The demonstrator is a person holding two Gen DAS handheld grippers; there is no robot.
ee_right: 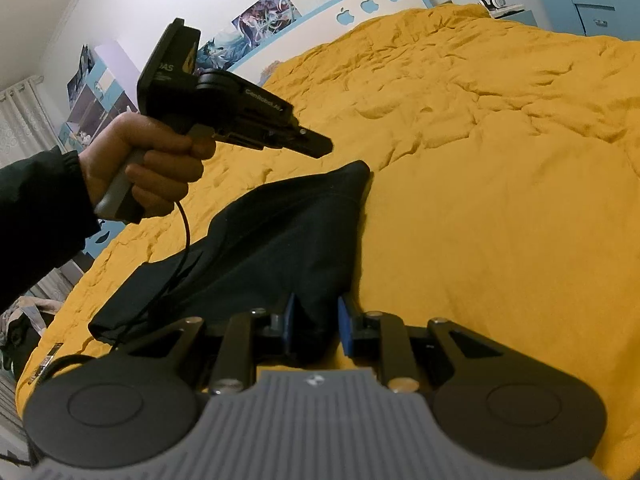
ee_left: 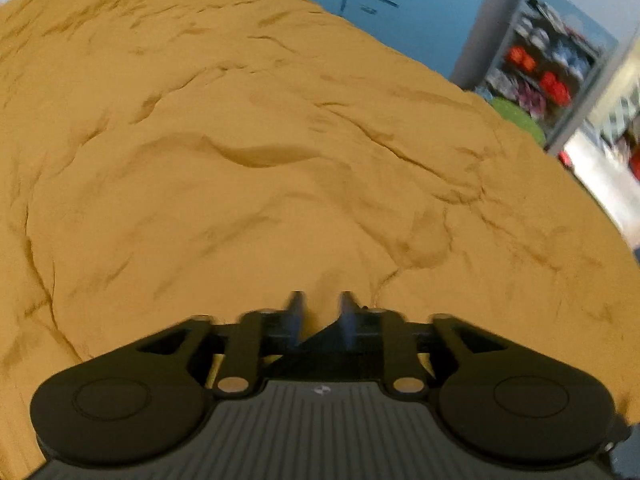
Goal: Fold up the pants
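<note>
The dark pants (ee_right: 276, 248) lie folded on the yellow bedspread (ee_right: 480, 160) in the right wrist view. My right gripper (ee_right: 318, 326) is low over their near edge, fingers apart, with a fold of the dark cloth between the blue pads (ee_right: 344, 330). My left gripper (ee_right: 320, 146) is held in the air above the far corner of the pants, empty. In the left wrist view, the left gripper (ee_left: 320, 308) shows its fingers slightly apart over bare bedspread (ee_left: 240, 160); no pants are visible there.
The bed's blue-and-white headboard (ee_right: 372, 2) and posters are at the far wall. Blue drawers (ee_right: 588, 0) stand at the far right. A shelf with colourful items (ee_left: 540, 72) stands beyond the bed in the left wrist view. A cable (ee_right: 176, 264) hangs from the left gripper over the pants.
</note>
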